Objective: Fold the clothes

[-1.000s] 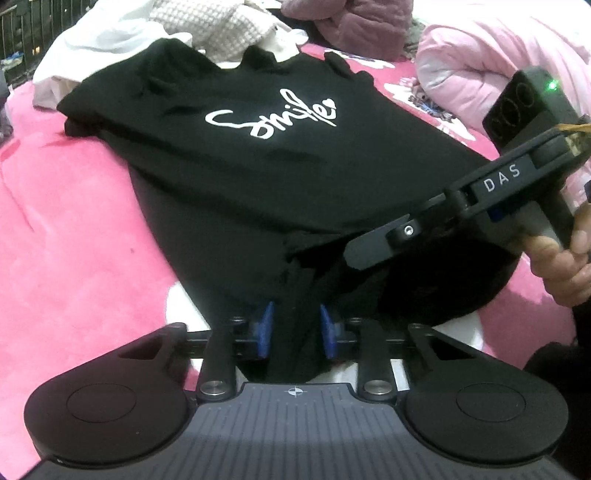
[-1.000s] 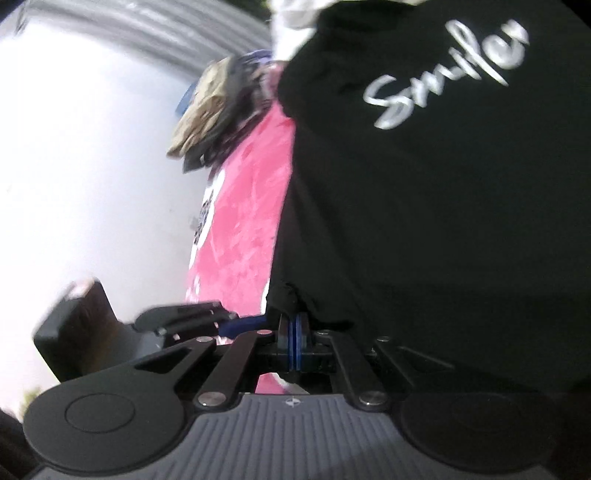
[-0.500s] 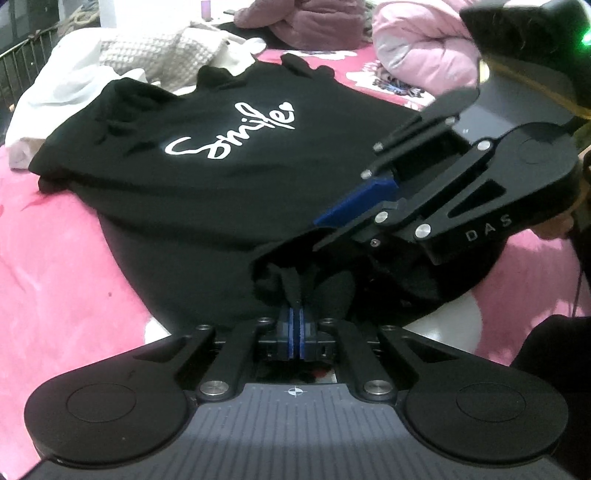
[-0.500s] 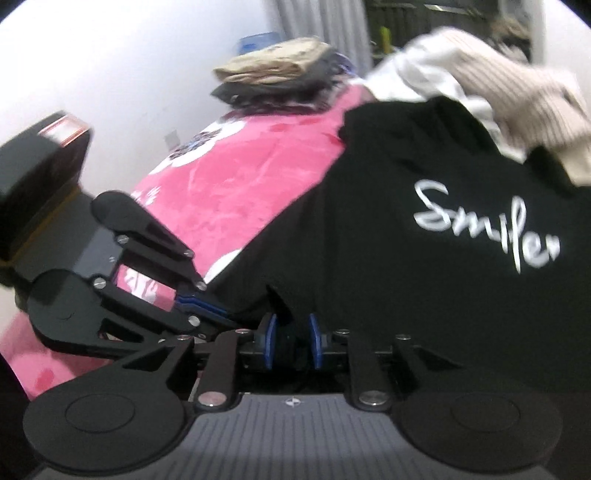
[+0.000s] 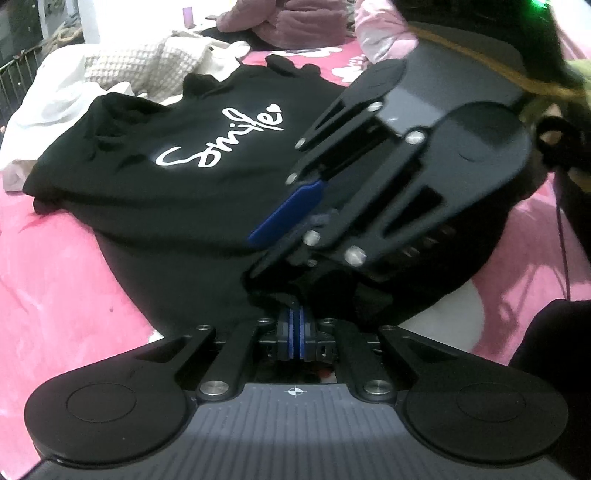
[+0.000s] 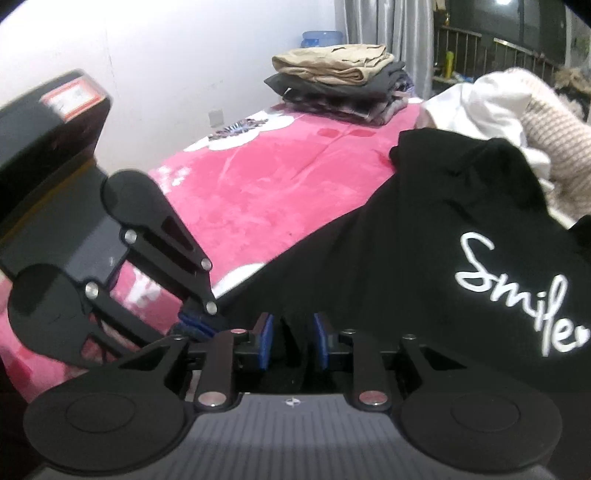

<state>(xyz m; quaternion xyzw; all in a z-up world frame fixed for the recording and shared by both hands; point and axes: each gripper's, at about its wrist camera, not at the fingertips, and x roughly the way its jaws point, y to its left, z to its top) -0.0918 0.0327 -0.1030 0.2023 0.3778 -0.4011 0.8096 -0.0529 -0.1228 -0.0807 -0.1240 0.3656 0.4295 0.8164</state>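
A black T-shirt [image 5: 177, 206] with white "Smile" lettering lies face up on the pink blanket [image 5: 55, 280]. My left gripper [image 5: 295, 334] is shut on a bunched bit of the shirt's near hem. My right gripper [image 5: 273, 251] hangs just above and right of it, one blue pad showing. In the right wrist view the right gripper [image 6: 293, 341] has its jaws closing, pads still apart, with a fold of the T-shirt [image 6: 406, 258] between them and not pressed. The left gripper [image 6: 195, 321] sits close at its left, pinching the hem.
A stack of folded clothes [image 6: 340, 85] stands at the blanket's far end by the white wall. A heap of white and beige knit garments [image 5: 110, 74] lies beyond the shirt's collar. A pink quilt [image 5: 384, 37] and a mauve garment [image 5: 295, 22] lie further back.
The left jaws have shut on the hem. The right gripper rolled upright, swung in close over the left one, and its pads went from shut to apart around a fold.
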